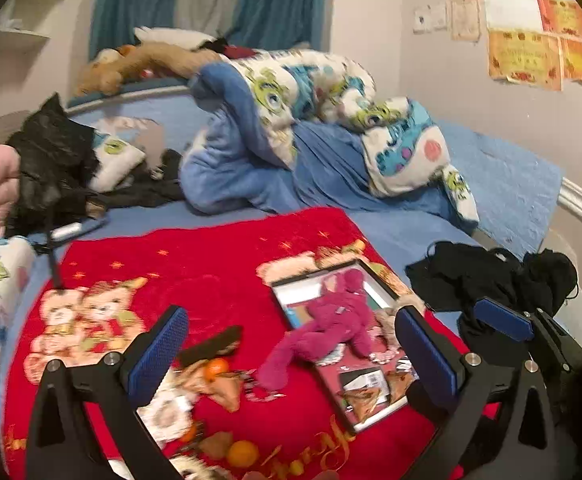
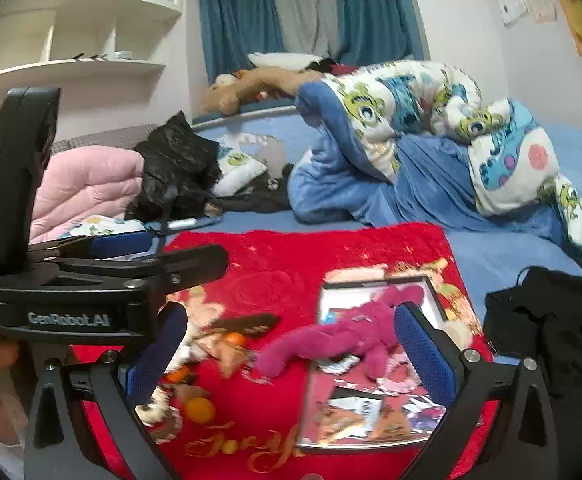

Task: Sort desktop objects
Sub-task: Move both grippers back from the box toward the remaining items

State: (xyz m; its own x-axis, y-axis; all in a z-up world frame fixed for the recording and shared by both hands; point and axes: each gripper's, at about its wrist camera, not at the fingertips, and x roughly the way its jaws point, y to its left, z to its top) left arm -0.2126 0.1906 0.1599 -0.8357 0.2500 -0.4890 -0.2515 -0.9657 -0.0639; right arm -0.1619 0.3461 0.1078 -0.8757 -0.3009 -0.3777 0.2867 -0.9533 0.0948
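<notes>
A magenta plush toy (image 1: 331, 320) (image 2: 351, 332) lies across a black-framed tray (image 1: 371, 412) (image 2: 371, 440) of packets on a red blanket (image 1: 211, 272) (image 2: 291, 256). Left of it lie small oranges (image 1: 243, 454) (image 2: 199, 410), a dark brown strip (image 1: 211, 346) (image 2: 247, 324) and a scatter of wrappers. My left gripper (image 1: 291, 356) hovers open over the plush and the oranges, holding nothing. My right gripper (image 2: 291, 356) is open too, with the plush between its fingers' lines. In the right wrist view the left gripper (image 2: 171, 252) shows side-on at the left.
The red blanket lies on a blue bed. A bunched cartoon quilt (image 1: 311, 120) is behind, black clothes (image 1: 491, 276) (image 2: 547, 320) to the right, and a black bag (image 1: 51, 160) and pink quilt (image 2: 87, 188) to the left. Walls close the far and right sides.
</notes>
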